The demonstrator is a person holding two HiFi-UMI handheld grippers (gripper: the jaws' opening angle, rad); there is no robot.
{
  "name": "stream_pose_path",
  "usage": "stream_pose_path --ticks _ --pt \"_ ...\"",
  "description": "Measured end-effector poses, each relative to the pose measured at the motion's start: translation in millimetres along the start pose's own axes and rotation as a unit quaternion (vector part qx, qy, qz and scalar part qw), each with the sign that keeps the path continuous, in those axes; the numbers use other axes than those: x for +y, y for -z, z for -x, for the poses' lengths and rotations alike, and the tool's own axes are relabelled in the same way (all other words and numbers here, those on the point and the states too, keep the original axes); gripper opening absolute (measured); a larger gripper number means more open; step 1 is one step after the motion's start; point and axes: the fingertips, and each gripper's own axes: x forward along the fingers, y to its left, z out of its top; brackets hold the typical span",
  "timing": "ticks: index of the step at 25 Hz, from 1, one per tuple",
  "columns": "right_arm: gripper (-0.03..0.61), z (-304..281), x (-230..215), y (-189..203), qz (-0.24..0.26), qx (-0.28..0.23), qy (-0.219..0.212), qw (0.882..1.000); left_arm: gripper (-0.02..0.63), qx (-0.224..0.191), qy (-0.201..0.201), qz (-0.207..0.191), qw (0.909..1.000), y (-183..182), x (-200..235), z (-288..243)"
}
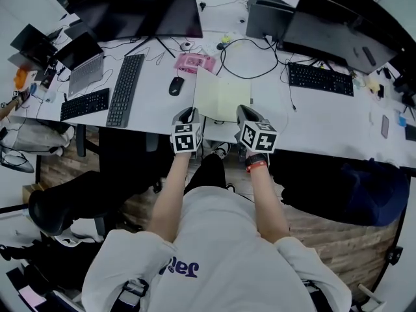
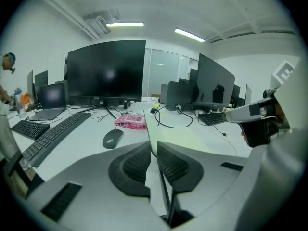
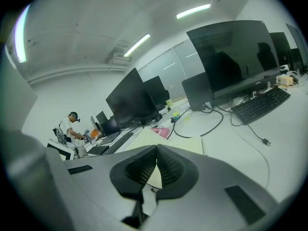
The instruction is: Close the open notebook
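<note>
Pale yellow-green pages mark the notebook [image 1: 221,96], which lies near the front edge of the white desk [image 1: 325,122], straight ahead of the person and between the two grippers. Its left side is lifted off the desk and shows nearly edge-on in the left gripper view, while the right-hand page [image 2: 192,138] lies flat.

The left gripper [image 1: 188,114] sits at the notebook's near left corner. In its own view the jaws [image 2: 153,158] stand almost together, pinched on that raised thin edge, which runs up through the narrow slit between the ribbed pads.

The right gripper [image 1: 244,112] is at the near right corner. Its jaws [image 3: 157,165] meet at the tips (the page shows pale behind the small gap lower down, and I cannot tell whether any paper is caught there).

Just left of the notebook lies a black mouse [image 1: 176,86], and behind it a pink packet [image 1: 195,62]. A black cable [image 1: 250,60] loops across the desk past the notebook's far edge. Farther left is a black keyboard [image 1: 125,88], with a large dark monitor [image 1: 149,8] behind it. A second keyboard [image 1: 320,78] lies well off to the right.
</note>
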Motion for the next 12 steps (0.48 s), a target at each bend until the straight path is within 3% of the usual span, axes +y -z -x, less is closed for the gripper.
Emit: stream_pose_path --ticks 12 --pt "0.002 24 -12 -4 -0.009 -0.017 0.019 1.0 0.054 -0.004 0.027 -0.019 0.9994 -11 -36 4"
